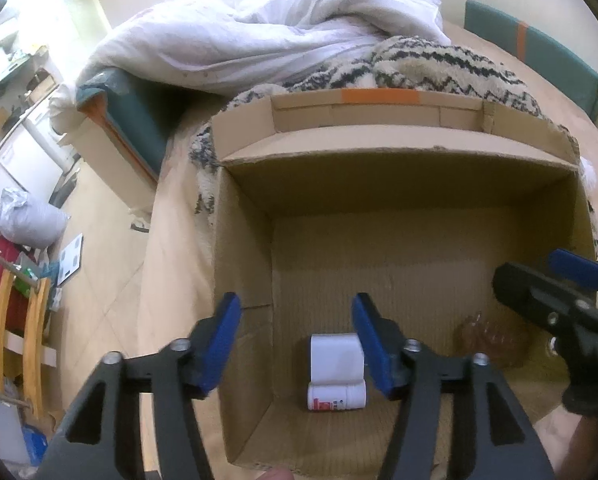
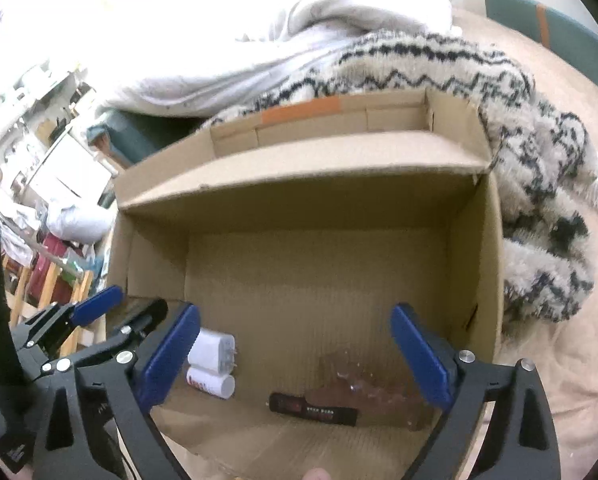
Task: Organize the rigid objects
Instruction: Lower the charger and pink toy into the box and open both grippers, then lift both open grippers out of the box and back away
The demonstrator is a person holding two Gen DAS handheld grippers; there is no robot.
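An open cardboard box (image 1: 243,240) (image 2: 475,248) sits on a bed. On its floor lie a white plug adapter (image 1: 335,356) (image 2: 213,350), a small white bottle with a red label (image 1: 336,397) (image 2: 211,385), a clear brownish plastic piece (image 1: 487,336) (image 2: 375,388) and a black device with red digits (image 2: 313,410). My left gripper (image 1: 295,344) (image 2: 119,304) is open and empty above the box's left side. My right gripper (image 2: 295,354) (image 1: 539,276) is open and empty above the box's right side.
A white duvet (image 1: 259,32) and a zigzag-patterned fleece blanket (image 1: 439,64) (image 2: 539,200) lie behind and right of the box. A green headboard (image 1: 539,48) stands far right. Shelves, bags and wooden furniture (image 1: 23,312) crowd the floor at left.
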